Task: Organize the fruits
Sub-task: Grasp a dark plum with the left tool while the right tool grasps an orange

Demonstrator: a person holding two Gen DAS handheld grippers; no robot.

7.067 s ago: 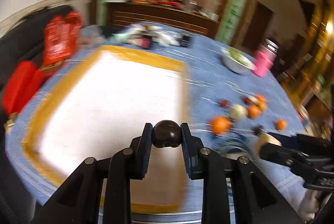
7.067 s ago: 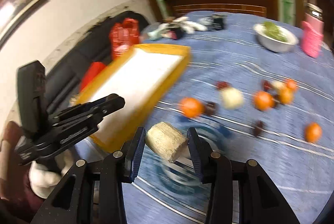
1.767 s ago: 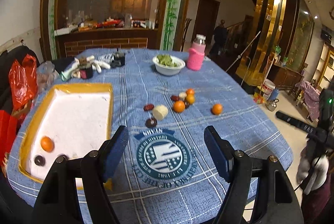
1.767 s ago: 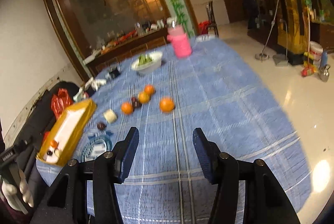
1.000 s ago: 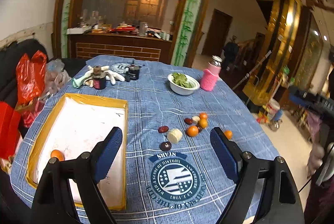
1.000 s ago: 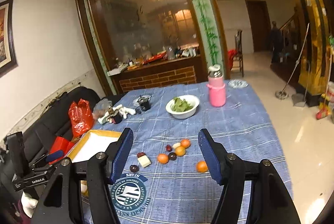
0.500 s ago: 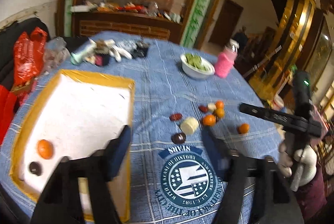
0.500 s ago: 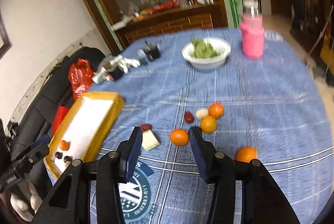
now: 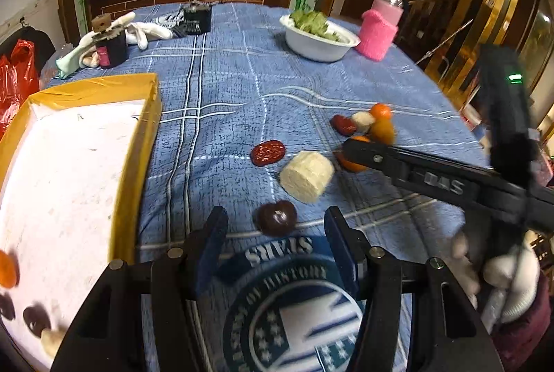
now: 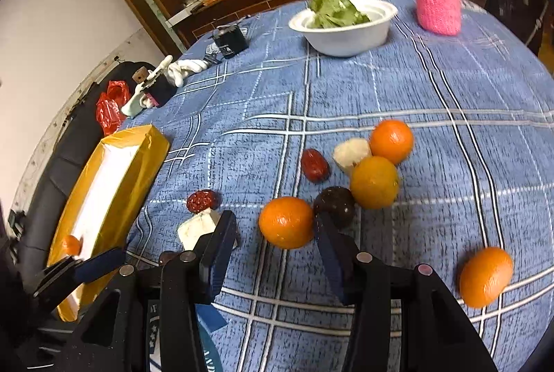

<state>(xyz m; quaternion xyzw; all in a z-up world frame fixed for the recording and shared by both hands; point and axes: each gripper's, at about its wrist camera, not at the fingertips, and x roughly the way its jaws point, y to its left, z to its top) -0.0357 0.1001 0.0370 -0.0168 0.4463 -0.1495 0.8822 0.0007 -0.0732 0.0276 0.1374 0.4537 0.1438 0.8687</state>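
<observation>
blue plaid cloth over the desk, wood-panelled room behind. left wrist view: left tool released, jaws spread, holding nothing, hovering just short of one dark brown fruit. beyond it one pale cut chunk and one flat red date. yellow-rimmed tray at left holding one orange fruit, two dark ones and one pale piece, all blurred at the frame edge. white bowl of greens and pink-sleeved bottle at the far side.

right wrist view: right tool released, jaws wide, one orange sitting between the fingertips, not gripped. four oranges on the cloth in all, one well apart at right. two red dates, two pale pieces, one dark plum touching the nearest orange.
</observation>
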